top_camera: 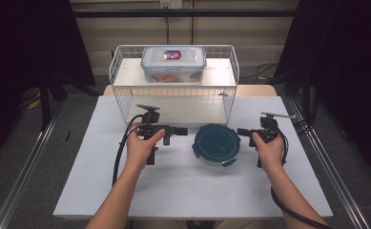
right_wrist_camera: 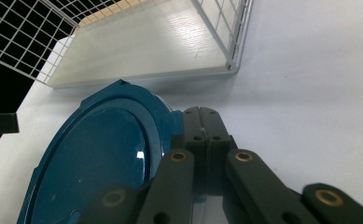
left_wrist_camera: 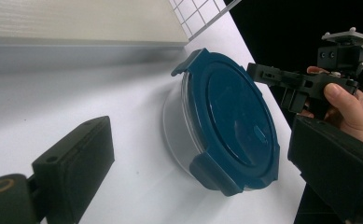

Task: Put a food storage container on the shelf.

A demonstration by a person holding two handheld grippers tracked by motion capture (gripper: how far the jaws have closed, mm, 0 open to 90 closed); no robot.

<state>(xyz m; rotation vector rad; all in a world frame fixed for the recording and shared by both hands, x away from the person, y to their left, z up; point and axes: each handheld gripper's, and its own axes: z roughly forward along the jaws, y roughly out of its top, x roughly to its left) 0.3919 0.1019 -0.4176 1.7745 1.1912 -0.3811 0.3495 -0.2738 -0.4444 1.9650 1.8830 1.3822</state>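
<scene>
a round tub [top_camera: 216,144] with a dark blue clip lid is sitting on the white table [top_camera: 173,186], between the two grippers and just in front of the wire rack [top_camera: 126,102]. the left gripper [top_camera: 182,130] is pointing at the tub's left side with its jaws standing apart, near the lid but not touching it. the right gripper [top_camera: 240,131] is coming in from the other side; in the right gripper view its jaws are pressed together with nothing between them, their tips right at the lid's edge beside one of the clips [right_wrist_camera: 123,86].

the step looks like working a lid clip, either to press it or to lift it (which one i cannot tell). to do it well, the right tips should be meeting the clip squarely at its outer lip, not sliding onto the smooth lid top, while the left gripper is steadying the opposite wall so the tub is not skating across the slick table. slow, level pressure is probably safest, since the tub looks light.

on the rack's upper shelf a rectangular box [top_camera: 173,62] with a clear lid is carrying a red and blue sticker [top_camera: 172,55]; its writing is too small to read. no writing is showing on the blue lid.
</scene>
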